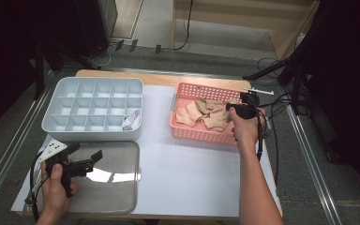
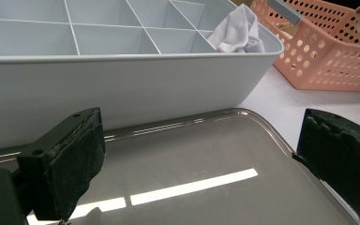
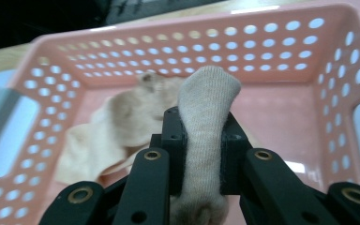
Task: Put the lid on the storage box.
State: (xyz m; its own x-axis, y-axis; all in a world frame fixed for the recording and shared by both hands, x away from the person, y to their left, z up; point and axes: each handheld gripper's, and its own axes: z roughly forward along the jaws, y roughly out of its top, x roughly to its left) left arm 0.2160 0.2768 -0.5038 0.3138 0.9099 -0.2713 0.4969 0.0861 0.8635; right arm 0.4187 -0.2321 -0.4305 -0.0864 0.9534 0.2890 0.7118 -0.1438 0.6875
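In the high view the right gripper point(image 1: 238, 108) is mostly covered by the hand that holds it, so its jaws are hard to make out there; it sits over the right end of the pink basket point(image 1: 187, 132). The right gripper view settles the grip: the two black jaws are pressed in on a folded beige sock point(image 3: 204, 126), whose rounded end sticks up above them while its lower end runs out of the bottom of the picture. More beige socks point(image 3: 122, 126) lie on the basket floor behind, blurred, and it is probably a loose heap rather than pairs. The right forearm reaches straight up the table from the near edge, wrist bent over the basket rim.

The left gripper point(image 1: 85, 161) rests low over a clear plastic lid point(image 1: 117, 187) at the near left, held in a fist with its grey plate facing up. In the left gripper view its jaws stand wide apart with nothing between them. Beyond the lid stands the grey divided tray point(image 1: 51, 123), with a white sock point(image 2: 236, 33) in the near right compartment.
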